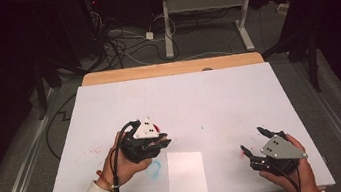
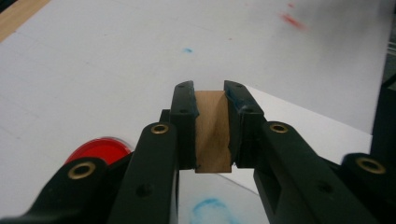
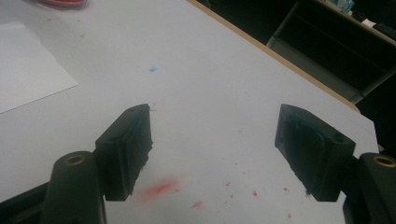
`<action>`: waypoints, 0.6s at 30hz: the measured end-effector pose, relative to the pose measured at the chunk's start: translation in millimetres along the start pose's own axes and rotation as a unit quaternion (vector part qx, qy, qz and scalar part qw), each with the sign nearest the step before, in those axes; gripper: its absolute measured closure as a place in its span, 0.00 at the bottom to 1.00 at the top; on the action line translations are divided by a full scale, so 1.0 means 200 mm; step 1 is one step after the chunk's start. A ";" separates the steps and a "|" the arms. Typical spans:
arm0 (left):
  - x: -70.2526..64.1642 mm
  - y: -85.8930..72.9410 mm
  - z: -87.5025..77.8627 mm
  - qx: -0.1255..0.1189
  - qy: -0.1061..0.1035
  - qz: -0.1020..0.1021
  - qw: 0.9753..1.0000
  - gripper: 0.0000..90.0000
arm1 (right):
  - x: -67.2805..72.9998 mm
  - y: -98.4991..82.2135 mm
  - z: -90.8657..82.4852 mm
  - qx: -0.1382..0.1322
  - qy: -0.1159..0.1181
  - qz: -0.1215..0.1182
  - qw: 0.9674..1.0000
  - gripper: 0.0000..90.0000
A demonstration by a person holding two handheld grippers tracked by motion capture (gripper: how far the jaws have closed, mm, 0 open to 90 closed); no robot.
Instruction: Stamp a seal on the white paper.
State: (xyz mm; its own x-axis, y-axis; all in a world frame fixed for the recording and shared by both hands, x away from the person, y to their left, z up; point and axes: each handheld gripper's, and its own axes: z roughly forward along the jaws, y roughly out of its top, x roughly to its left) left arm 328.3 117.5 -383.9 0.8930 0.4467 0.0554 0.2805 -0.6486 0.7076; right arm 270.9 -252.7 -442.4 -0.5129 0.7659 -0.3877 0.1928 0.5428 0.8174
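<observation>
Your left tongs (image 2: 208, 100) were clamped on a small wooden block (image 2: 212, 133), which sat upright between the two black jaws and touched both pads. In the high view those tongs (image 1: 164, 141) sat left of centre on the bench, in your left hand (image 1: 123, 166), with the block hidden beneath them. Just beside them, at the lower left of the left gripper view, lay a red dish (image 2: 98, 149), partly hidden behind the jaw arm. Below the block a blue smear (image 2: 208, 207) marked the white sheet.

Your right tongs (image 3: 217, 140) stood wide apart with nothing between them, above a red smear (image 3: 161, 186) and scattered red specks. In the high view they (image 1: 256, 142) sat at the lower right of the frame, well apart from the left pair, in your right hand (image 1: 290, 175).

Between the two pairs lay a loose sheet of white paper (image 1: 185, 174) near the bench's near edge. The bench (image 1: 169, 69) was covered in white, with a strip of bare wood along its far edge.
</observation>
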 end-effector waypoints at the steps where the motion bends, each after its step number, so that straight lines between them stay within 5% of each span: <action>1: -0.01 0.00 0.00 0.003 -0.003 0.005 1.000 0.82 | 0.00 0.00 0.00 0.002 0.000 0.000 1.000 0.31; 11: -0.16 -0.01 0.06 0.019 -0.038 0.040 0.998 0.81 | 0.01 0.00 0.00 0.003 0.001 -0.004 1.000 0.31; 18: -0.21 -0.03 0.12 0.030 -0.054 0.052 0.997 0.81 | 0.01 0.00 0.00 0.004 0.001 -0.006 1.000 0.31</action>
State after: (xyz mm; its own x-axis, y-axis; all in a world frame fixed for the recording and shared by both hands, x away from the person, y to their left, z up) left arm 297.0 87.5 -408.0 0.9503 0.3078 0.0471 0.2020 -0.7244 0.6591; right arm 270.2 -250.1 -443.0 -0.5168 0.7589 -0.3962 0.1936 0.5544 0.8094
